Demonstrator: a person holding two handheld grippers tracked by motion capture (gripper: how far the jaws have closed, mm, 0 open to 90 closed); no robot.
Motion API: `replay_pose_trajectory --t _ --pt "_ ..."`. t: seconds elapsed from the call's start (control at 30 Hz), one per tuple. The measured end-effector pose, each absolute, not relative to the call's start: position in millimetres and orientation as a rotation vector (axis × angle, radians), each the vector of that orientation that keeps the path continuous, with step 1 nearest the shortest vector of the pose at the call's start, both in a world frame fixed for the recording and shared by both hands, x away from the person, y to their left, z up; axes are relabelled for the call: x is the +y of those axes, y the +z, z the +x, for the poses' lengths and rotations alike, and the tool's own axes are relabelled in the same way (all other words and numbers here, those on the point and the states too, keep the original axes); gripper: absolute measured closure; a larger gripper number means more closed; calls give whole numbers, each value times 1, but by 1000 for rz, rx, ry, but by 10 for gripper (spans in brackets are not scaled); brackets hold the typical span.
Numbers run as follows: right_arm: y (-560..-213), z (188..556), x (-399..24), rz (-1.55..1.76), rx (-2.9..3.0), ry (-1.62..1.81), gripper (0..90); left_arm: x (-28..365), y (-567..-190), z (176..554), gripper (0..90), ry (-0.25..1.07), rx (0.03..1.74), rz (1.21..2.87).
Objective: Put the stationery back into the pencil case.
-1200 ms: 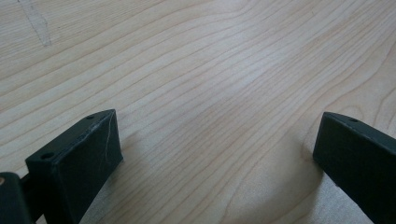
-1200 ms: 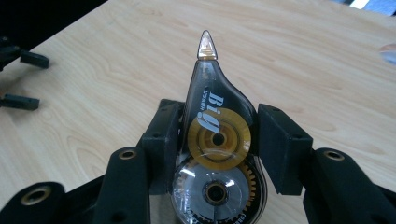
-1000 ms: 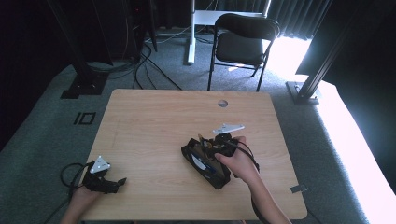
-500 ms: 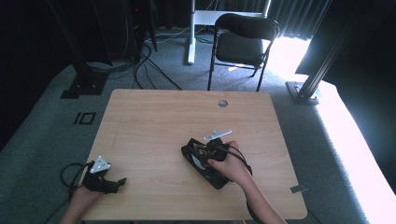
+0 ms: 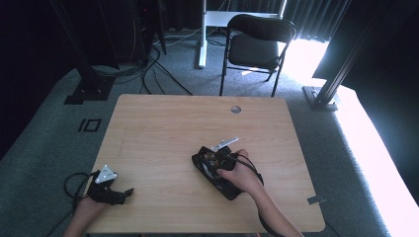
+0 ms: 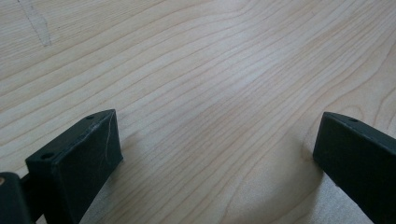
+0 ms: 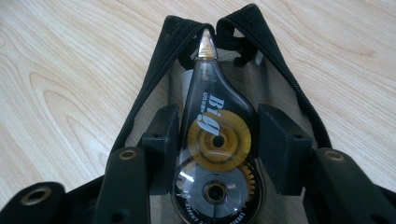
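Note:
A clear correction tape dispenser (image 7: 217, 135) with a yellow reel sits between the jaws of my right gripper (image 7: 218, 149), both pads pressing its sides. Its tip points into the mouth of an open black zip pouch (image 7: 154, 93) lying on the wooden table. In the high view the right gripper (image 5: 217, 160) is low over the pouch (image 5: 226, 186) at the table's middle right. My left gripper (image 5: 126, 193) rests at the front left corner, its jaws wide apart over bare wood (image 6: 217, 149) with nothing between them.
The wooden table (image 5: 168, 133) has a small round hole (image 5: 235, 109) near its far edge. A black folding chair (image 5: 257, 44) stands on the carpet beyond the table. Cables run across the floor at the back left.
My right gripper has come down and slightly left with the correction tape, closer over the open pouch. The left gripper has stayed where it was.

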State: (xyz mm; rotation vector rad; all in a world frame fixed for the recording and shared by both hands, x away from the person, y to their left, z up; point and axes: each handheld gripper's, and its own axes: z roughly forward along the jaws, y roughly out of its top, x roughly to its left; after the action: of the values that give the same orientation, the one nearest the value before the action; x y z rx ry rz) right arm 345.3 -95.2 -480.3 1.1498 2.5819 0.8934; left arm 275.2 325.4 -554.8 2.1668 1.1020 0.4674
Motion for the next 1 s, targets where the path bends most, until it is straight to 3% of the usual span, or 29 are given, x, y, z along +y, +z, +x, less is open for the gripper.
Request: replay_pose_trajectory --t 1.0 --pt "-489 355 -93 1134 2637 823 465 325 -555 275 12 467 1102 2167"
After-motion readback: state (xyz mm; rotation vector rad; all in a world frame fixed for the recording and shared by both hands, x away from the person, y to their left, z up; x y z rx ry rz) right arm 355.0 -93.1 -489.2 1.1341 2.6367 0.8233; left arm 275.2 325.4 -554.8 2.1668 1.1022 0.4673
